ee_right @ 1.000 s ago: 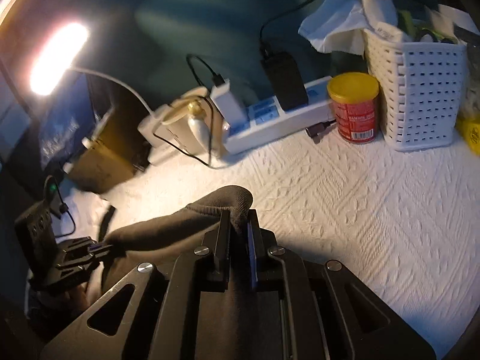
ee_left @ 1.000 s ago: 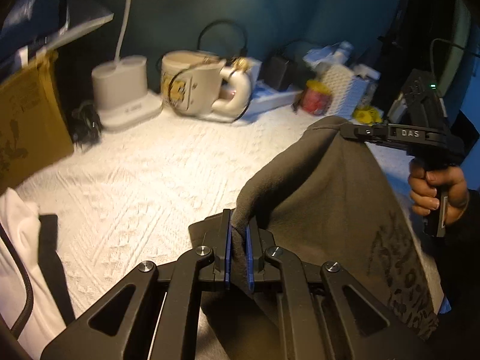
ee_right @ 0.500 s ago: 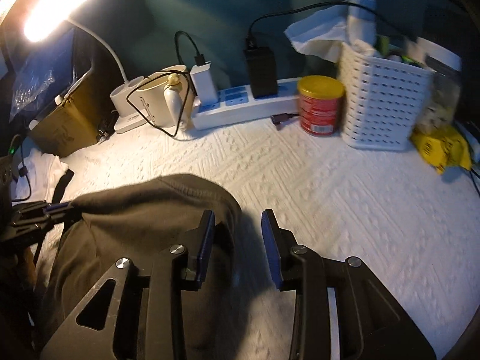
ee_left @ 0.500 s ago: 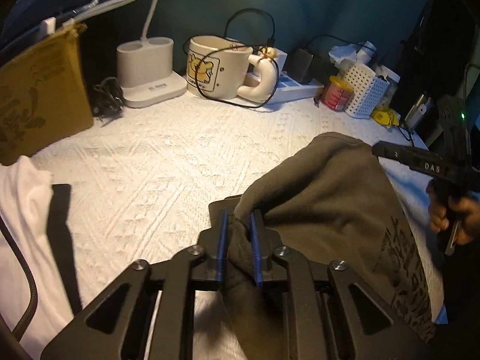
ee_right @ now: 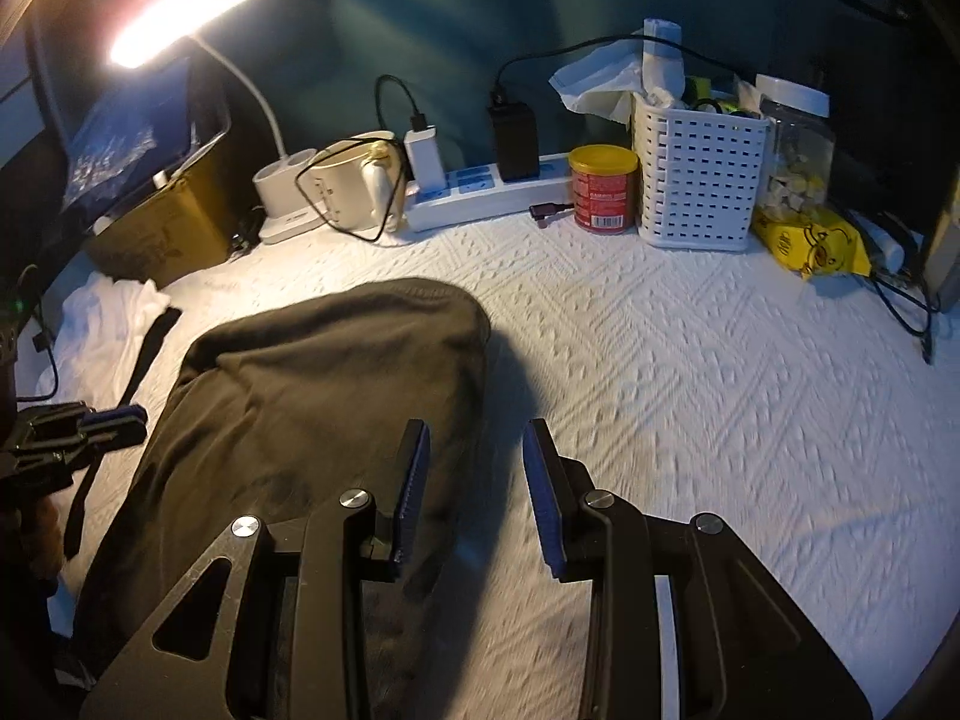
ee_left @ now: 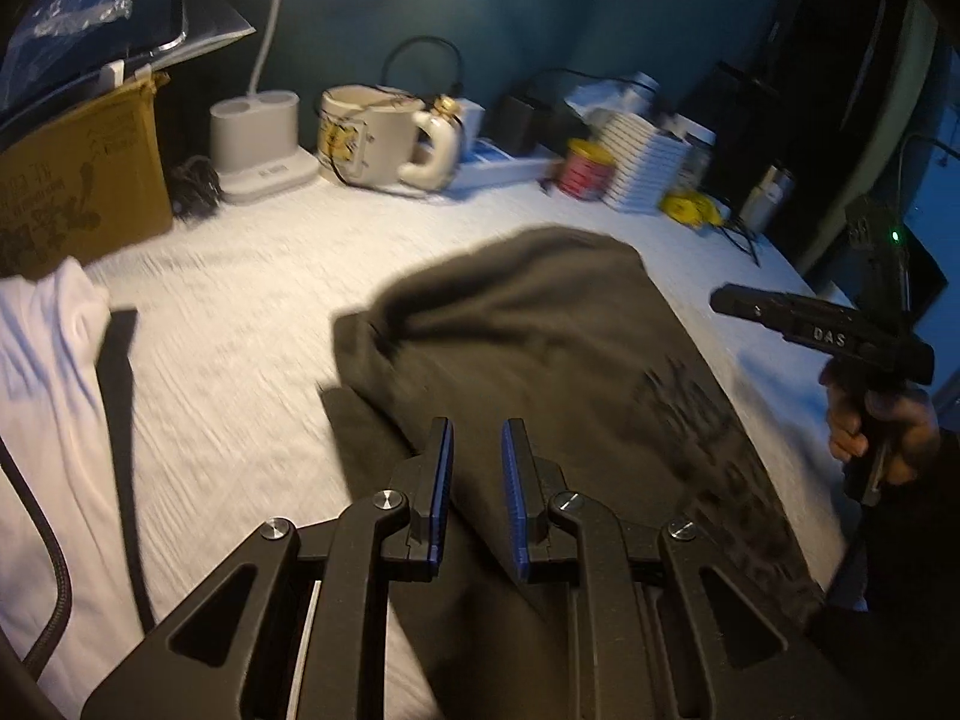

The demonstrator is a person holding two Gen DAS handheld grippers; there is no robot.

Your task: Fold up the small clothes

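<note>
Dark olive garment lying folded over on the white textured bedspread, its long axis running from the near edge toward the cluttered far edge; left gripper above its near-left part, jaws slightly parted, holding nothing; right gripper over its right edge, jaws wider apart, also empty; a white garment waits at the left edge, nearer the left gripper.

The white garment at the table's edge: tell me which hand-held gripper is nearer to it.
Left. The left hand-held gripper hovers over the dark garment's edge on the white garment's side; the right hand-held gripper is beyond the dark garment's opposite edge.
</note>
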